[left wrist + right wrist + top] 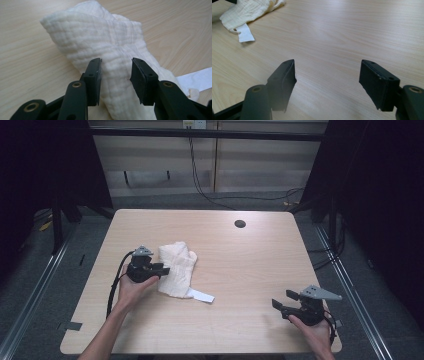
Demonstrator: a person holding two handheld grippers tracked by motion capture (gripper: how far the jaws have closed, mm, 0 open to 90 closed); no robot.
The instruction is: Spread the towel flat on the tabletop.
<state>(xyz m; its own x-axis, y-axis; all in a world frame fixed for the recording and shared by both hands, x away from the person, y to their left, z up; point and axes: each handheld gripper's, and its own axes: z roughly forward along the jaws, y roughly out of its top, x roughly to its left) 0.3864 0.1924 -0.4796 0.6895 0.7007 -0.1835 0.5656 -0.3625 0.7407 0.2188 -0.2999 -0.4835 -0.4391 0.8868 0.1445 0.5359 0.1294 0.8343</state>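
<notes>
A crumpled cream muslin cloth point(177, 267) lies on the left half of the wooden table point(250, 265), with a white label point(202, 296) sticking out at its near right corner. My left gripper point(162, 269) reaches into the cloth's left edge. In the left gripper view its jaws point(116, 67) stand half apart on either side of a raised fold of the cloth point(100, 37), which fills the gap without looking pinched. My right gripper point(282, 298) rests open at the near right of the table, its wide-set jaws point(327, 72) over bare wood, and the cloth point(249, 12) lies far off.
A dark round hole point(240, 224) sits in the tabletop at the far right of centre. Black cables trail on the floor behind the table, and metal rails run along both sides. The label point(245, 35) lies flat on the wood.
</notes>
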